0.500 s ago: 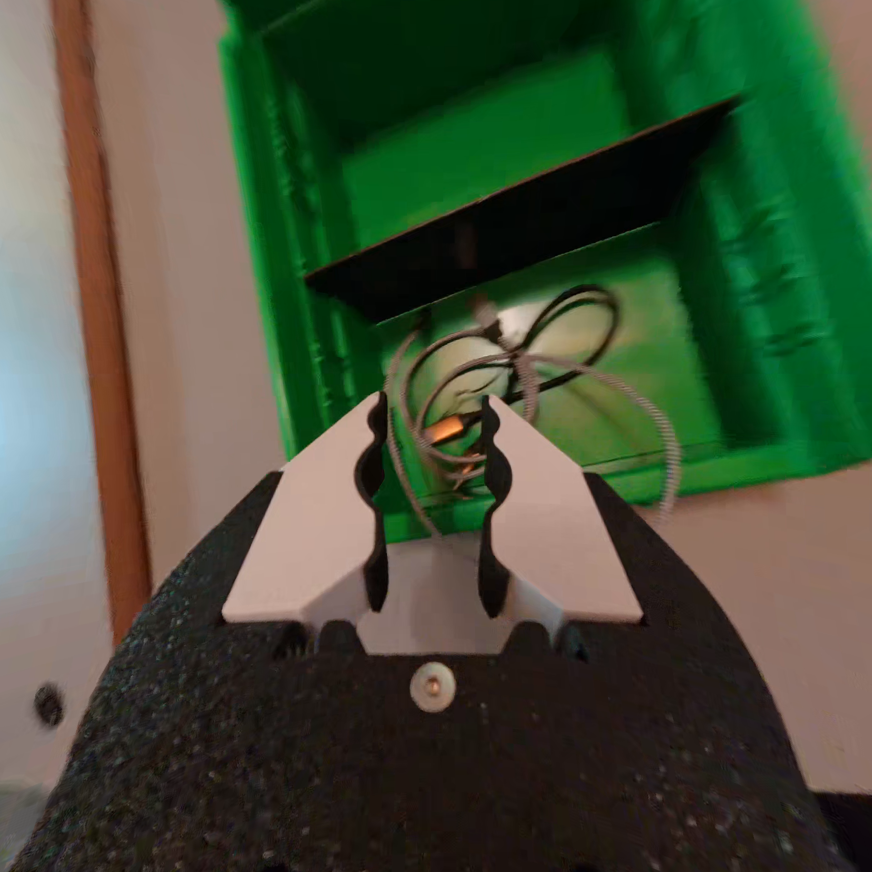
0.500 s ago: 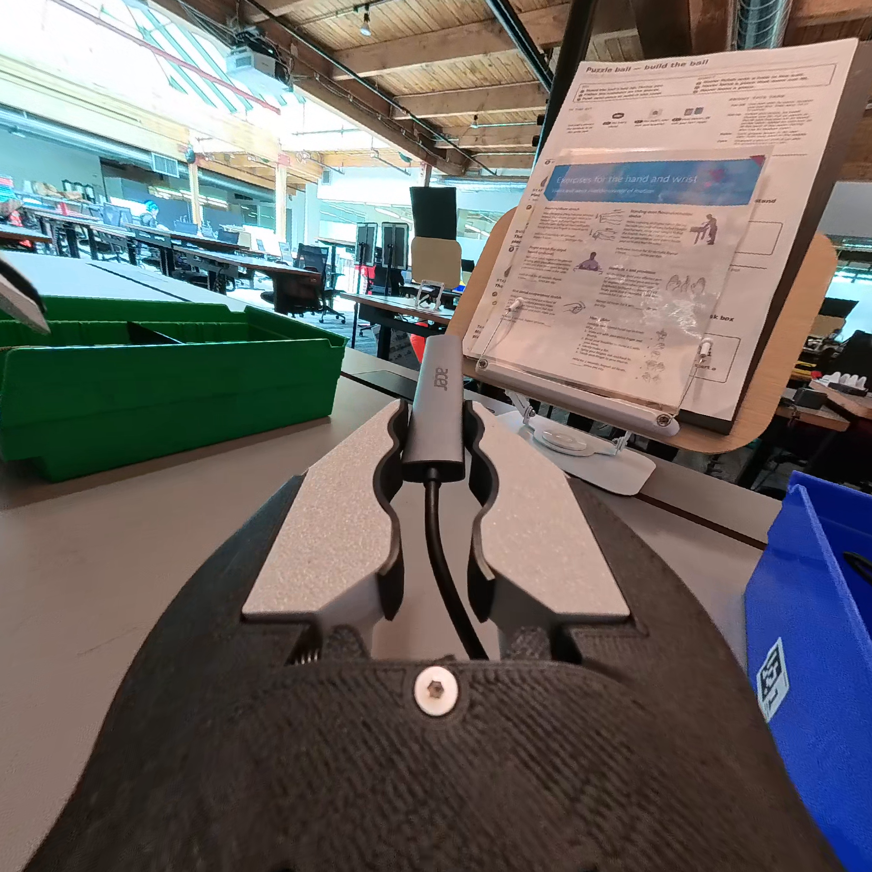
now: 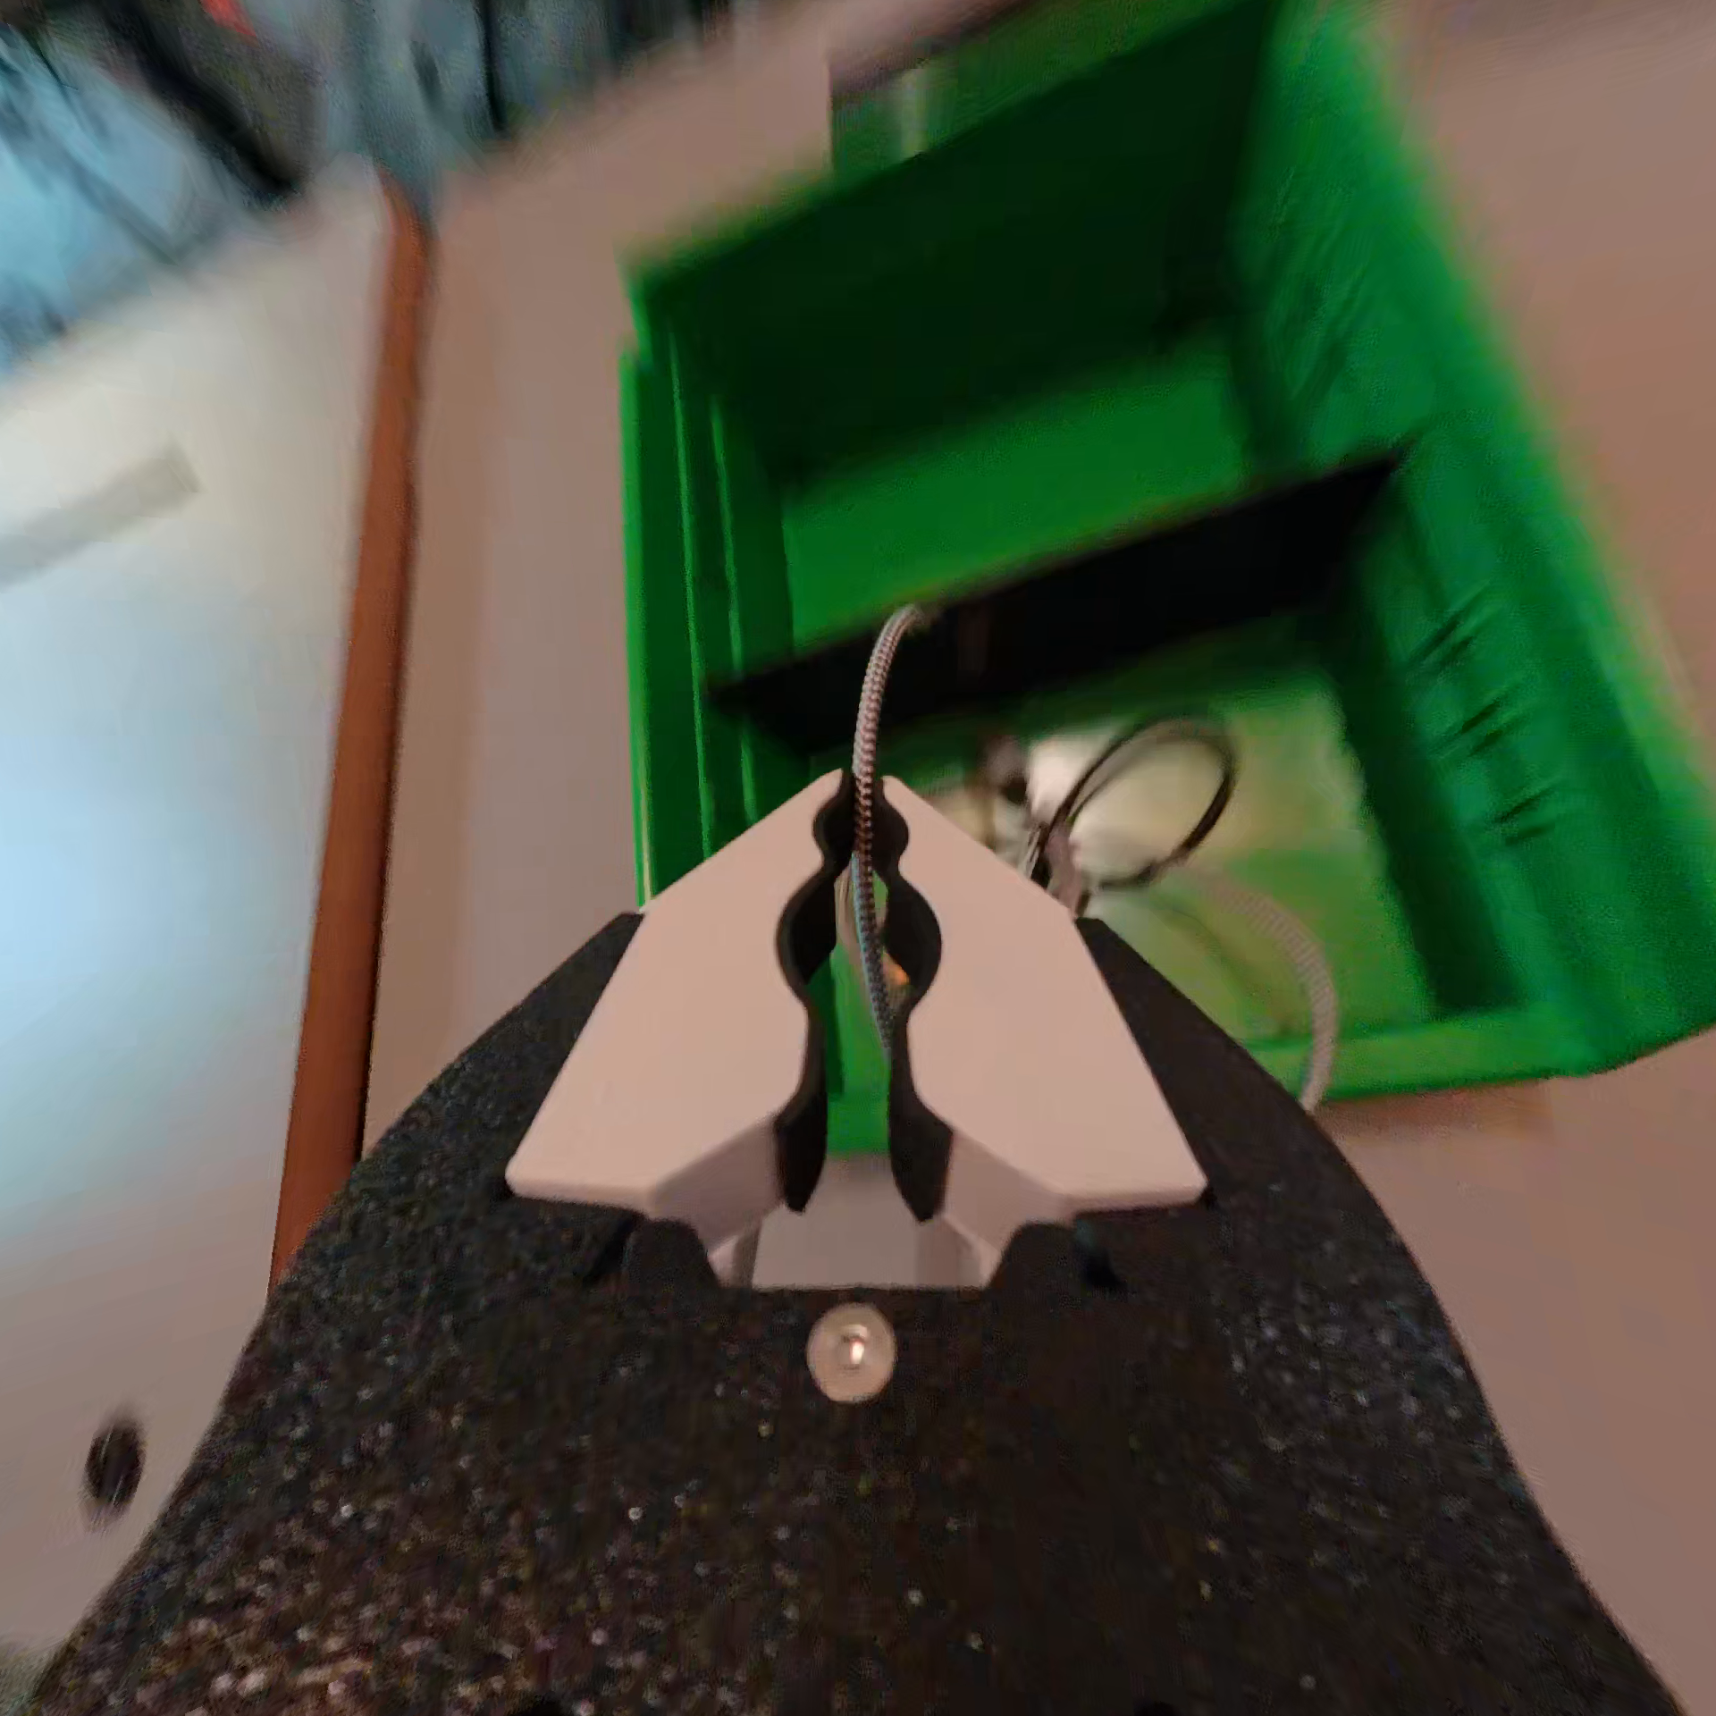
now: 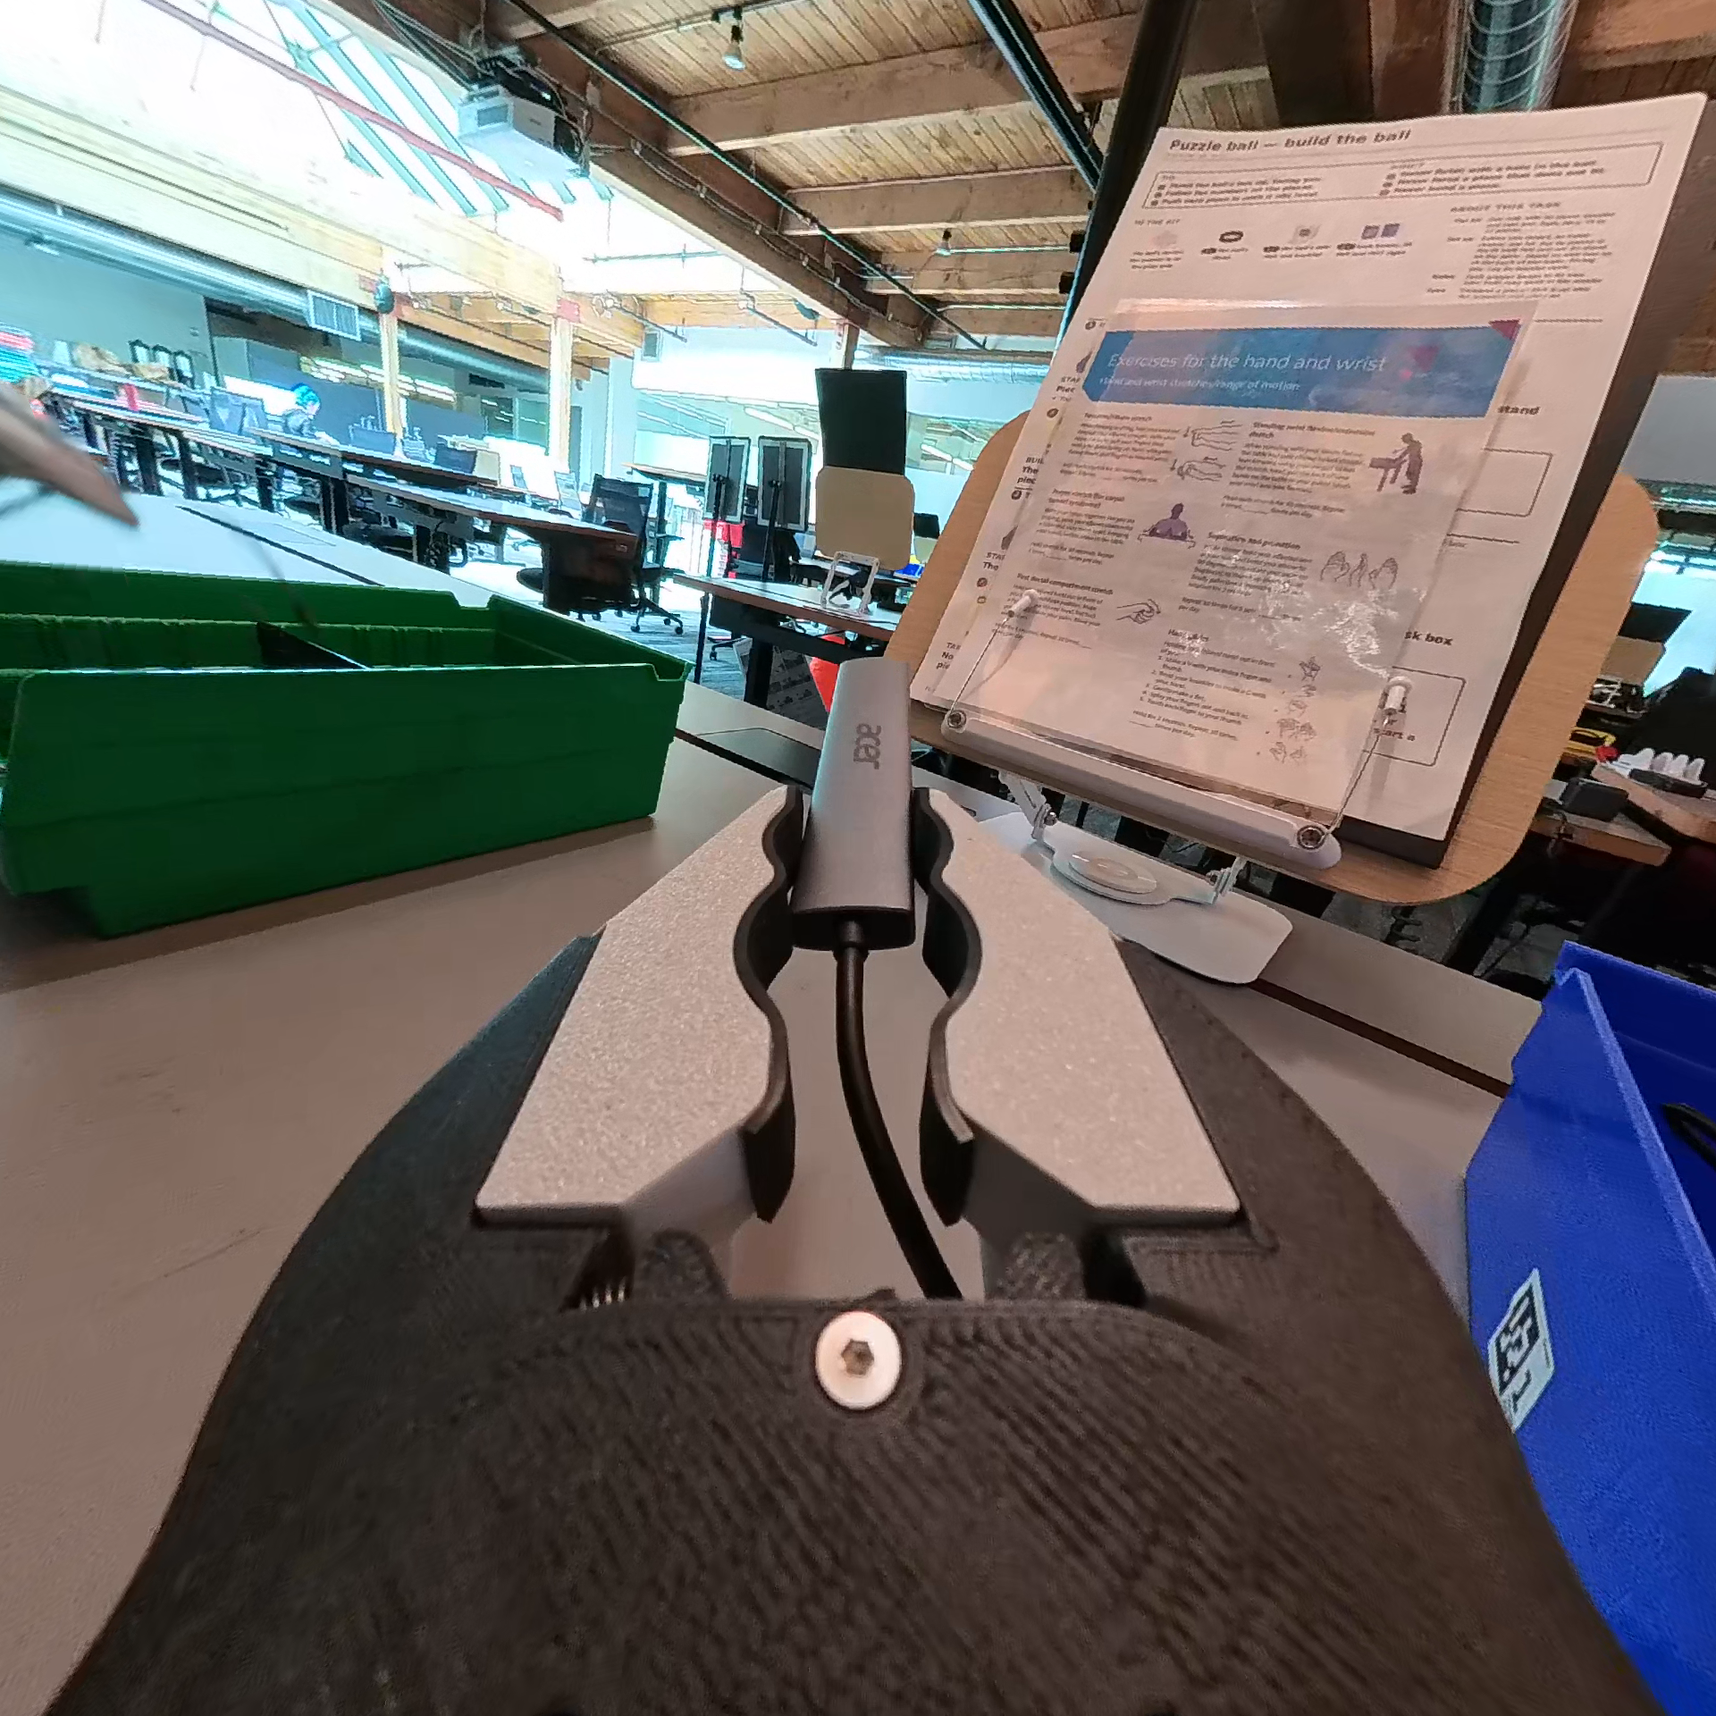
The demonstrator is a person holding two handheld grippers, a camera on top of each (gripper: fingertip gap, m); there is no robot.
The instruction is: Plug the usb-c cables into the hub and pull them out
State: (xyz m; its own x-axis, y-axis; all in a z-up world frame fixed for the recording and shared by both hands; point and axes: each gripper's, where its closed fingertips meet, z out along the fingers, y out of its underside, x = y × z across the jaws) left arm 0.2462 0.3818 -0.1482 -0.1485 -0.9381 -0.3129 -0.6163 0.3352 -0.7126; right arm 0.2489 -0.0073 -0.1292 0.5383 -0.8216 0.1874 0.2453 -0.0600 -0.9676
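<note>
The left hand-held gripper (image 3: 862,789) is clamped on a braided cable (image 3: 877,687) above the green bin (image 3: 1523,743). The right hand-held gripper (image 4: 859,817) is clamped on the hub (image 4: 859,789) over the counter (image 4: 232,1068), right of the bin.

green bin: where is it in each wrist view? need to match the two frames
Left wrist view: the green bin fills the upper right, seen from above, beyond the left gripper, which is shut on a braided cable.
Right wrist view: it sits at the left edge on the table, seen side-on, left of the right gripper holding the hub.
Shared landmark: the black divider inside the bin.
</note>
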